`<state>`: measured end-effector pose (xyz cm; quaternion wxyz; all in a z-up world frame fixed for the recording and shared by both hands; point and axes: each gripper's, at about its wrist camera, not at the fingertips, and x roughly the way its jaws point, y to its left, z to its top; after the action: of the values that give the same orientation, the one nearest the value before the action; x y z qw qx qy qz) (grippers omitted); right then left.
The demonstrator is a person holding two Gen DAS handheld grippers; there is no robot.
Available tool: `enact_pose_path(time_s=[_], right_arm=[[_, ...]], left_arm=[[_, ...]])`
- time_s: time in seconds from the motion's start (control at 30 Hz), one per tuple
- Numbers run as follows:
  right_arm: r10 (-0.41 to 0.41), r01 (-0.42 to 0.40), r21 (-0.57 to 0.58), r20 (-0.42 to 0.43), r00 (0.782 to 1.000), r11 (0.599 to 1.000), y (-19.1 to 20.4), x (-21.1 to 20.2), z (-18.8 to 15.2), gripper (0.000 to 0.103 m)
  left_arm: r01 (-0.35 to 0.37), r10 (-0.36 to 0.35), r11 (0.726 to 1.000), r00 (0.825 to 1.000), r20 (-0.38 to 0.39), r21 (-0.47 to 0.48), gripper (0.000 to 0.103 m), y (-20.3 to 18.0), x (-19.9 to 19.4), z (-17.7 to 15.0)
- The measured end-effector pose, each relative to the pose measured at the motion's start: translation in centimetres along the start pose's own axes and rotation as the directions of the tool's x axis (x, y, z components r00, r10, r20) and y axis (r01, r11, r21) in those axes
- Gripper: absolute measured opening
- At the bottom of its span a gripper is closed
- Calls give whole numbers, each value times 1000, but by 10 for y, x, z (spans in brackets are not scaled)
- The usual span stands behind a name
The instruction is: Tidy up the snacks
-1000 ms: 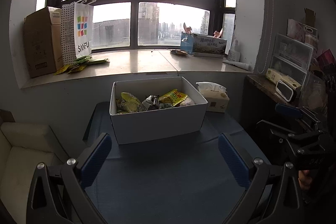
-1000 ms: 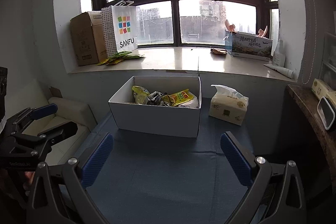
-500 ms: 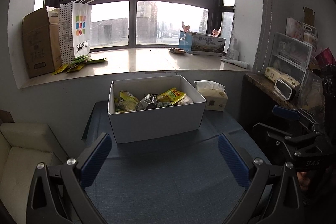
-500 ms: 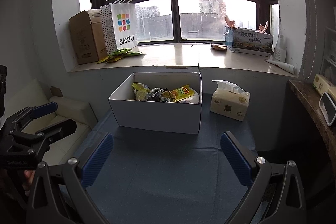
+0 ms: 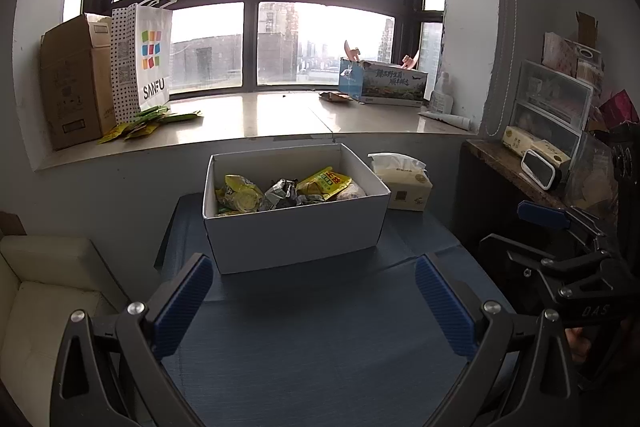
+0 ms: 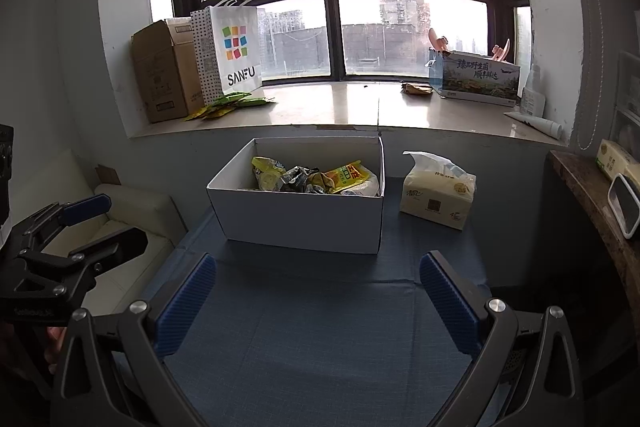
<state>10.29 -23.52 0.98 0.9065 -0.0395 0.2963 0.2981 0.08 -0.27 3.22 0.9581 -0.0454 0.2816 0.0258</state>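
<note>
Daylight from the wide window falls on a blue-covered counter [image 5: 320, 327]. Left gripper [image 5: 314, 303] hovers with jaws spread and empty; ahead, the white box [image 6: 304, 219] keeps the snack packets [image 6: 316, 179] corralled. Right gripper [image 6: 318, 301] hangs likewise, jaws apart, seemingly poised to reach in.

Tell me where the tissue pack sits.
In both views, the tissue pack stands on the blue table cover, just right of the white snack box, below the windowsill.
</note>
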Motion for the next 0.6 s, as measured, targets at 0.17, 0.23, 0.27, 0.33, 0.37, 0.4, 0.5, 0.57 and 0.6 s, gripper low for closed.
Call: enact_pose_path(time_s=[0.17, 0.23, 0.27, 0.33, 0.37, 0.4, 0.5, 0.57, 0.6], right_arm=[[3, -3, -4, 0, 1000, 1000, 1, 0, 0, 103], [4, -4, -4, 0, 1000, 1000, 1, 0, 0, 103], [6, -6, -5, -2, 1000, 1000, 1, 0, 0, 103], [5, -5, -8, -2, 1000, 1000, 2, -1, 0, 103], [4, -4, -8, -3, 1000, 1000, 2, 0, 0, 103], [6, -6, -9, -5, 1000, 1000, 2, 0, 0, 103], [6, -6, -8, -5, 1000, 1000, 3, -1, -1, 103], [7, -7, -7, -5, 1000, 1000, 2, -1, -1, 103], [8, -8, -6, -4, 1000, 1000, 2, -1, -1, 103]], left_arm=[[-7, 7, 1000, 1000, -1, -1, 103, 0, 0, 0], [-5, 5, 1000, 1000, -2, -2, 103, 0, 0, 0], [-4, 4, 1000, 1000, -2, -3, 103, 0, 0, 0], [-1, 1, 1000, 1000, -2, -3, 103, -1, 0, -1], [-2, 2, 1000, 1000, -2, -2, 103, -1, 0, -1], [-1, 1, 1000, 1000, -2, -1, 103, -1, 0, -1], [2, -2, 1000, 1000, -2, -1, 103, -1, 0, -1], [2, -2, 1000, 1000, -3, -1, 103, -1, 0, -1], [3, -3, 1000, 1000, -4, -2, 103, 0, 1, -1]])
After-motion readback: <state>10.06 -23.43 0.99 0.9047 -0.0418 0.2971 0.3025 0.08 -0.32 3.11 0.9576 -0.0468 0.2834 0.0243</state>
